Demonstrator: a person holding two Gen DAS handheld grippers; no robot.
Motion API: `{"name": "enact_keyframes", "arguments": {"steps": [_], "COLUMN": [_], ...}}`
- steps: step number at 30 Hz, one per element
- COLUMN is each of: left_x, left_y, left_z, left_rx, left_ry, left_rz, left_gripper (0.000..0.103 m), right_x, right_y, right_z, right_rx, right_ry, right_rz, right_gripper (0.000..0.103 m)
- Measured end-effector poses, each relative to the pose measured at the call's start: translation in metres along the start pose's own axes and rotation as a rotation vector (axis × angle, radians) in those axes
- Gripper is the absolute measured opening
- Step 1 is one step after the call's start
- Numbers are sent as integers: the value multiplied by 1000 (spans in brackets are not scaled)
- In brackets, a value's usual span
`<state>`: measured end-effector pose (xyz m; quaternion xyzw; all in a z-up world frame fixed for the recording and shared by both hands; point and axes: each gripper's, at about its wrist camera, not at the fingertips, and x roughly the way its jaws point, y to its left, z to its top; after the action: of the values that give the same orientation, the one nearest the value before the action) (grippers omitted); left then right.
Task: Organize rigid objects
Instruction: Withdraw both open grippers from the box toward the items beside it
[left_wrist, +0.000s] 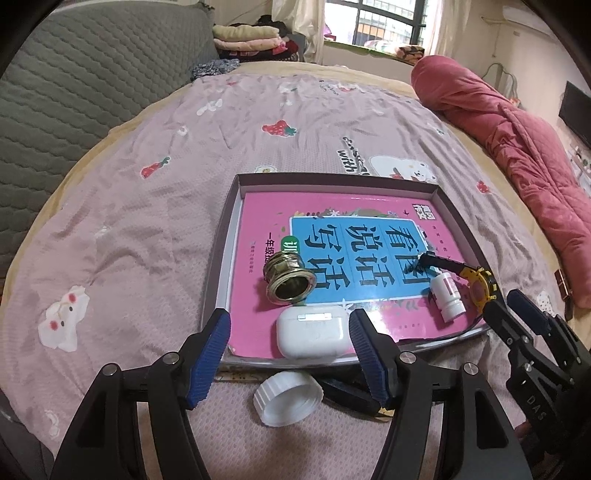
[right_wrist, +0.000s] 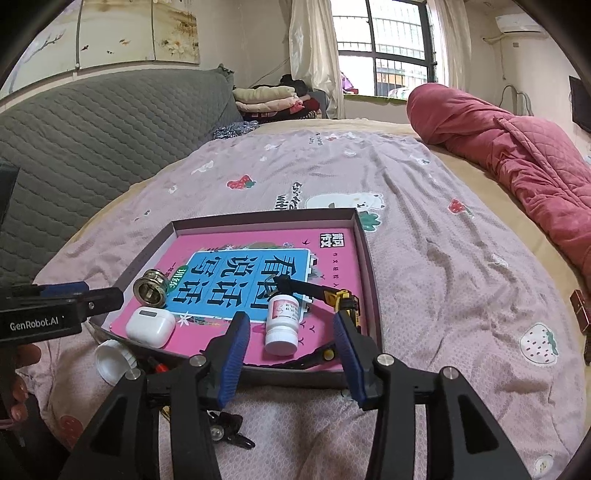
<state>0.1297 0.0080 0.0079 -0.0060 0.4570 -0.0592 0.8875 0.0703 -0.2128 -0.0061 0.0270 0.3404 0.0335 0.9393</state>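
Left wrist view: left gripper (left_wrist: 290, 354) is hanging with jaws spread wide, holding nothing, its blue fingers (left_wrist: 210, 362) flanking the earbud case (left_wrist: 314, 332).
Tray (left_wrist: 236, 221): lying on the pink bedsheet (left_wrist: 129, 221), lined with a pink book (left_wrist: 266, 206).
Earbud case: sitting at the tray's 6 o'clock edge in this view.
Brass fitting (left_wrist: 290, 280): resting on its side on the book, at 12 o'clock from the case.
White cap (left_wrist: 288, 398): lying on the sheet outside the tray, at 6 o'clock from the case.
Right wrist view: right gripper (right_wrist: 291, 354) is hovering wide open and empty.
Pill bottle (right_wrist: 282, 325): lying on the book, just ahead of the open fingers.
Yellow watch (right_wrist: 343, 299): lying at 2 o'clock from the bottle; its strap seems to be reaching toward 10 o'clock.
Dark bits (right_wrist: 229, 428): sitting on the sheet under the right gripper, too blurred to name.
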Motion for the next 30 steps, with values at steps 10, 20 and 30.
{"name": "enact_keyframes", "arguments": {"steps": [10, 20, 30], "left_x": [-6, -15, -27], "left_y": [3, 0, 13], "left_z": [-16, -26, -23], "left_rx": [5, 21, 0], "left_ry": [8, 6, -13], "left_rz": [-10, -11, -9], "left_gripper": [70, 70, 70], "right_x": [-9, -21, -28], "right_y": [2, 6, 7], "right_z": [-1, 0, -1], "right_rx": [4, -4, -1], "right_ry": [-11, -34, -40], "right_rz": [-3, 1, 1], "right_gripper": [47, 47, 48]}}
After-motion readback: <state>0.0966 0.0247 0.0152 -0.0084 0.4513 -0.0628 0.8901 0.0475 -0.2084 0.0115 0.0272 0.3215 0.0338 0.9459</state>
